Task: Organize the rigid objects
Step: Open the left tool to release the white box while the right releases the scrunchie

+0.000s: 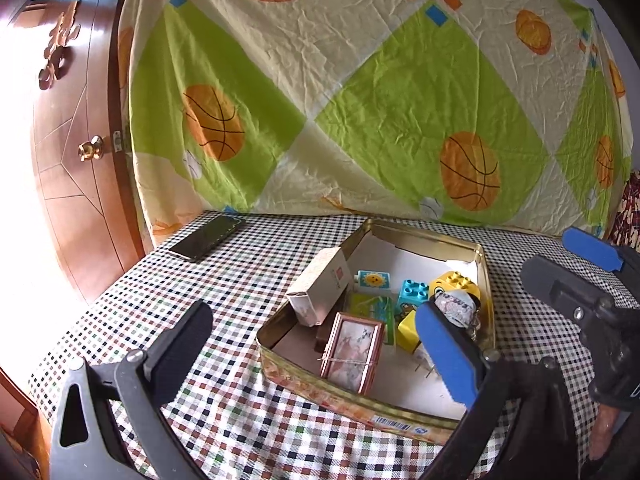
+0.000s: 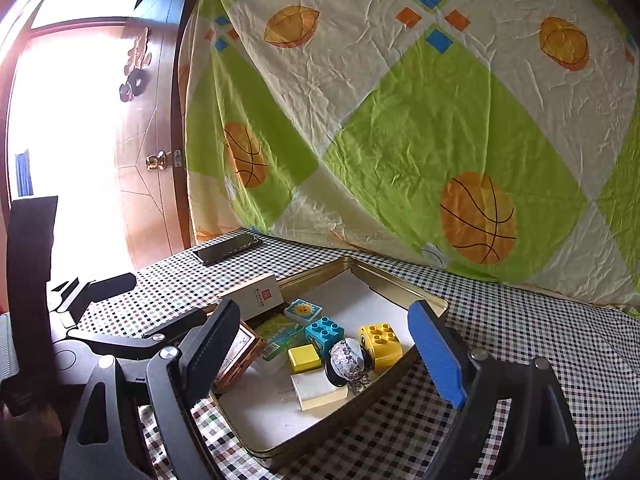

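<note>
Over the tin (image 2: 424,300) both claws hang spread and empty: left claw (image 1: 316,320), right claw (image 2: 320,332); keep clear of rim.

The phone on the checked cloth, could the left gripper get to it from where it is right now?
Probably yes. The phone lies flat outside the tin, and only bare checked cloth separates it from the open left gripper.

we note two alike grippers: left gripper (image 1: 316,332) and right gripper (image 2: 326,346) each carry black angular plastic frames, one black-padded finger, one blue-padded finger (image 2: 436,356), and silver screws (image 2: 169,353) at the pivots.
</note>
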A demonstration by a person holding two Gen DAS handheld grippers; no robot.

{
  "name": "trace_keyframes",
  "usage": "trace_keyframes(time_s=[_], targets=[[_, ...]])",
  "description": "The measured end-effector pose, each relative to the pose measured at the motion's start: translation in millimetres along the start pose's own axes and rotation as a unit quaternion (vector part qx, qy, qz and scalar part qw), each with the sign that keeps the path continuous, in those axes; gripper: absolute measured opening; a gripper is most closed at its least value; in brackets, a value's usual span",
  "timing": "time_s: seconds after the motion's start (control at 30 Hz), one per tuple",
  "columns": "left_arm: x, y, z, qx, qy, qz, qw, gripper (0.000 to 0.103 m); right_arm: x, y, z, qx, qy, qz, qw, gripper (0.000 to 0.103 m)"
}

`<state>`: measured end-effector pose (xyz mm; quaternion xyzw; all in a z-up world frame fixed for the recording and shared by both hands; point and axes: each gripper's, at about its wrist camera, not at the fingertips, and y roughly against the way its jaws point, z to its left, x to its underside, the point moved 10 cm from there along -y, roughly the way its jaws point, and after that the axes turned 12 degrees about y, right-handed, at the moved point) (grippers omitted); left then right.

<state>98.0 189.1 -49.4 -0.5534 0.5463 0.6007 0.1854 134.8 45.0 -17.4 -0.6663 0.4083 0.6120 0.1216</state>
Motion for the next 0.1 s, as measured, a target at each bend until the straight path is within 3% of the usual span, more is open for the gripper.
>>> trace_keyframes(time_s=[0.1], targets=[[0.3,0.4,0.3,-0.001,0.001,-0.002,1.0,0.103,0.9,0.5,0.4,0.0,0.0,-0.001,1.0,0.088]])
